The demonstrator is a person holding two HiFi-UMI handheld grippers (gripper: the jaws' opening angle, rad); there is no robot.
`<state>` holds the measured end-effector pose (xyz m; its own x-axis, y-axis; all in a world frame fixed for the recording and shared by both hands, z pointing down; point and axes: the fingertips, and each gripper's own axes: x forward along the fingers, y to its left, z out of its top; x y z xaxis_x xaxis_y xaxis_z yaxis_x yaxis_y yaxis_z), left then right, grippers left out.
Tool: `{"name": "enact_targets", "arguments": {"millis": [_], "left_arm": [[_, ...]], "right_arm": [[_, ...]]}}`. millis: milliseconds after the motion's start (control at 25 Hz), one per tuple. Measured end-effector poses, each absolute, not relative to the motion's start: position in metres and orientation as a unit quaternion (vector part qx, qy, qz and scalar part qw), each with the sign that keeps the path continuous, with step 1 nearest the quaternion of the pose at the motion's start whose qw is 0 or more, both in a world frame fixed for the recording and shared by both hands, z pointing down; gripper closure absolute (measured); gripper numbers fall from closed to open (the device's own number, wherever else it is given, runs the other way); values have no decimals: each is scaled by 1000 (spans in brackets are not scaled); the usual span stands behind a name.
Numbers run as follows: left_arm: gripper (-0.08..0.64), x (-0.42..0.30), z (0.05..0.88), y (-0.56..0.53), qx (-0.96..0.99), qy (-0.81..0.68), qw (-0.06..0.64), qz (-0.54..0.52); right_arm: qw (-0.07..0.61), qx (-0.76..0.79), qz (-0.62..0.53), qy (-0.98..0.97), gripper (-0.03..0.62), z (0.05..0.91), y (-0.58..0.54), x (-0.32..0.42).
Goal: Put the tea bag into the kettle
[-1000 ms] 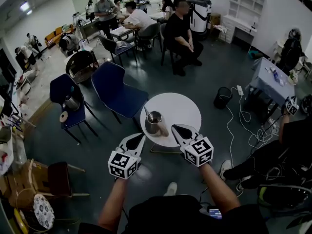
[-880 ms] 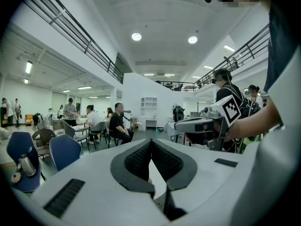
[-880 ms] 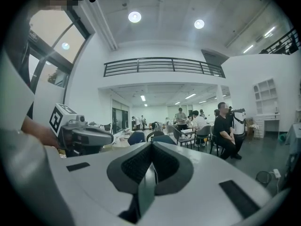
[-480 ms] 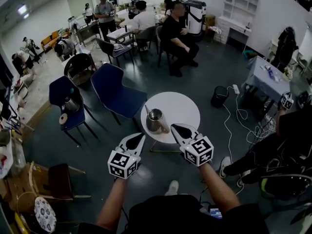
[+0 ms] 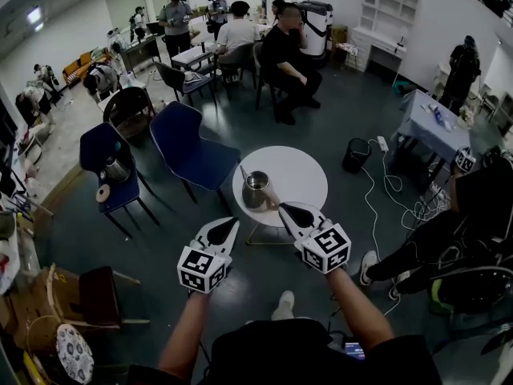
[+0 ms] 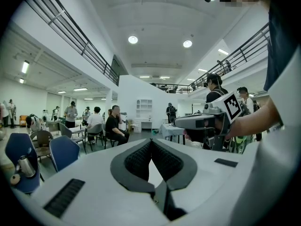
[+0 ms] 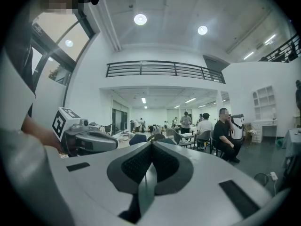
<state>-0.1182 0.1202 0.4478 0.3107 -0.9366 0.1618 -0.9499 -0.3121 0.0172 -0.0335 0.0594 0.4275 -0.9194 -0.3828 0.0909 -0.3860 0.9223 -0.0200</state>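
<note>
Left gripper (image 6: 151, 141): in my left gripper view the two dark pads meet at the tips, clenched, with nothing between them. Right gripper (image 7: 151, 144): same in my right gripper view, pads pressed together and empty. Each gripper view also catches the other gripper with its marker cube off to the side, held in the air at about the same height.

Only the head view shows the work area. Both grippers sit side by side in front of me, tips pointing at the round white table (image 5: 300, 175). My right gripper's tip overlaps the table's near edge. My left one hangs over the floor, just short of the table.

The kettle (image 5: 256, 189), metal and open-topped, stands upright on the table's left part. A small tan piece (image 5: 272, 201) lies on the table just right of the kettle. It looks like the tea bag, but it's too small to be sure.

Blue chairs (image 5: 188, 147) stand beyond the table to the left. The left gripper view shows a metal pot (image 6: 24, 165) on the farther one.

Versus one second ago, the table and kettle sit a bit higher in the head view. Both grippers are in the same spot in frame, shut as before.
</note>
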Motion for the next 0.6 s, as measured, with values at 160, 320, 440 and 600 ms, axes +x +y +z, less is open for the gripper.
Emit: {"name": "enact_targets", "arguments": {"millis": [160,320,440,600], "left_arm": [[543,-124,450,143,810,-581,54,59],[544,-126,446,159,815,-574,51,57],[543,-129,447,172,817,-571,53,59],[543,-138,450,189,816,-572,56,57]], "right_arm": [[44,197,10,-979,575,427,85,-41],[36,205,10,-978,575,422,100,-45],[37,206,13,-978,575,422,112,-51],[38,204,10,-978,575,423,131,-59]]}}
